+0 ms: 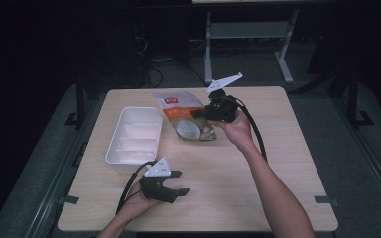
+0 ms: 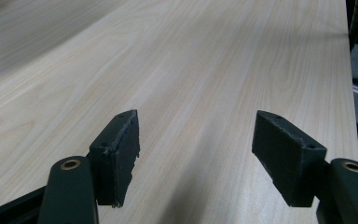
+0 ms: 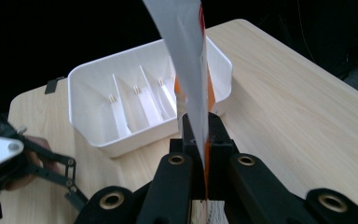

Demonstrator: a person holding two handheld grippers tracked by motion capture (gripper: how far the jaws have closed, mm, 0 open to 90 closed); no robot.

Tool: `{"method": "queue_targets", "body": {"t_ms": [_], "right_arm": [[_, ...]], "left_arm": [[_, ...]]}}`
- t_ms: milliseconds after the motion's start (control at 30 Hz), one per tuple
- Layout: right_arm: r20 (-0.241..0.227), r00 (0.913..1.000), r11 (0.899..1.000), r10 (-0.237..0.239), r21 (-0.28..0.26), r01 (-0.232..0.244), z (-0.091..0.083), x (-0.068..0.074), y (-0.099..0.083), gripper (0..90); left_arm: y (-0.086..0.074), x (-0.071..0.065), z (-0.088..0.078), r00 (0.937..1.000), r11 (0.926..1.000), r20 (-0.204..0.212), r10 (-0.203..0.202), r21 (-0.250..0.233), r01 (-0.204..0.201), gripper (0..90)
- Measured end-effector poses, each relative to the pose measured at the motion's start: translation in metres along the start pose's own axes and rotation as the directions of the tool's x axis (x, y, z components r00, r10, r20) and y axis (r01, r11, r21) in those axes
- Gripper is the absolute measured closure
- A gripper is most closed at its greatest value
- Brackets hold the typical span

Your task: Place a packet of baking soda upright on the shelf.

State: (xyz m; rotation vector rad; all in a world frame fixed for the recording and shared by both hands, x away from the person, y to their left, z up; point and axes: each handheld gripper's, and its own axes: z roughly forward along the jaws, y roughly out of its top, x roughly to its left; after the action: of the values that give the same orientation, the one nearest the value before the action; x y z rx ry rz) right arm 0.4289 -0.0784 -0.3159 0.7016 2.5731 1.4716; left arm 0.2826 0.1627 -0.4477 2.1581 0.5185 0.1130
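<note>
At the left of the wooden table (image 1: 278,163) stands the white divided tray (image 1: 134,135), its compartments bare. Just in front of it, near the table's front edge, my left claw (image 1: 178,182) hangs over bare wood with its jaws spread wide and nothing between them; in the left gripper view its pads (image 2: 121,154) frame plain tabletop. Right of the tray lies the orange and white snack pouch (image 1: 186,116), with a clear window showing pale contents. My right claw (image 1: 209,113) meets the pouch at its right edge and is clenched on it. In the right gripper view that claw (image 3: 200,140) pinches the pouch's thin edge (image 3: 186,56), which rises upright between the jaws, the tray (image 3: 93,79) beyond it
</note>
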Motion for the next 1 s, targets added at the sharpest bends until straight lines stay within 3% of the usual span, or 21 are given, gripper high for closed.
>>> {"method": "queue_targets", "body": {"t_ms": [1000], "right_arm": [[-0.048, 0.9969, 0.998, -0.062, -0.02, 0.061, 0.06, -0.005, 0.075, 90.0]], "left_arm": [[-0.002, 0.004, -0.001, 0.9995, 0.9998, 0.026, -0.017, -0.009, 0.018, 30.2]]}}
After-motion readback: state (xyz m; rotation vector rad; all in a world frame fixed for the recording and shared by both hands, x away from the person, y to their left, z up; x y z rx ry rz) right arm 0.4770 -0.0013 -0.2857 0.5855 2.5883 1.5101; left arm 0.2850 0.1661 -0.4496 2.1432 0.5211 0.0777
